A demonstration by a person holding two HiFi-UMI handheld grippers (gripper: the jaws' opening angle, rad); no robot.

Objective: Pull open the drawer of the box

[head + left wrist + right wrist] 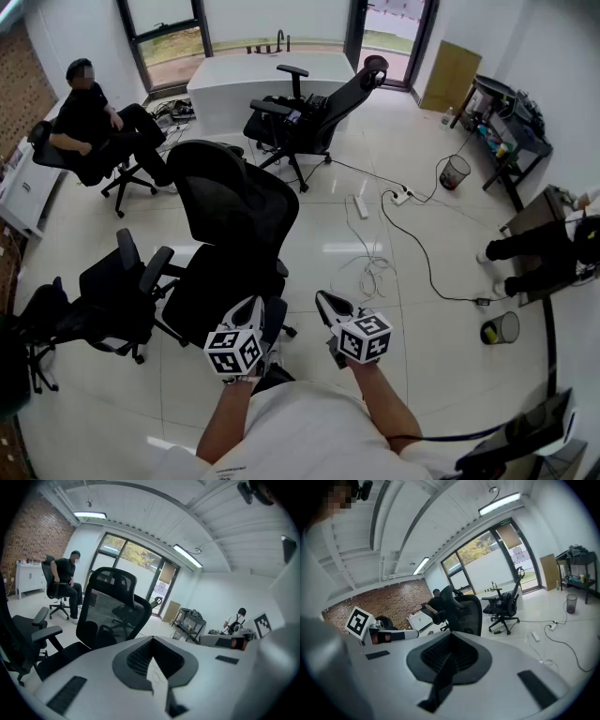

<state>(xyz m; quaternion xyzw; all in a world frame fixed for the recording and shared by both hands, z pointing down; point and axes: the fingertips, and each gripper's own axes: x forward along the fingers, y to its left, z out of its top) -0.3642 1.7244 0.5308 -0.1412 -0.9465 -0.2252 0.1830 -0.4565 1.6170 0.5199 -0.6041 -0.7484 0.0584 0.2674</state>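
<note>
No box or drawer shows in any view. My left gripper (255,307) is held low in front of my body, its marker cube toward me, pointing at a black office chair (234,220). In the left gripper view the left gripper (152,660) has its jaws closed together with nothing between them. My right gripper (328,302) hangs beside it over the tiled floor. In the right gripper view the right gripper (449,660) is also shut and empty.
A second black chair (112,300) stands at the left and a third (309,112) by the white desk (272,80). A person (94,122) sits far left. Cables (375,262) and a power strip lie on the floor. Bins (455,172) (502,328) and another person (544,248) are at the right.
</note>
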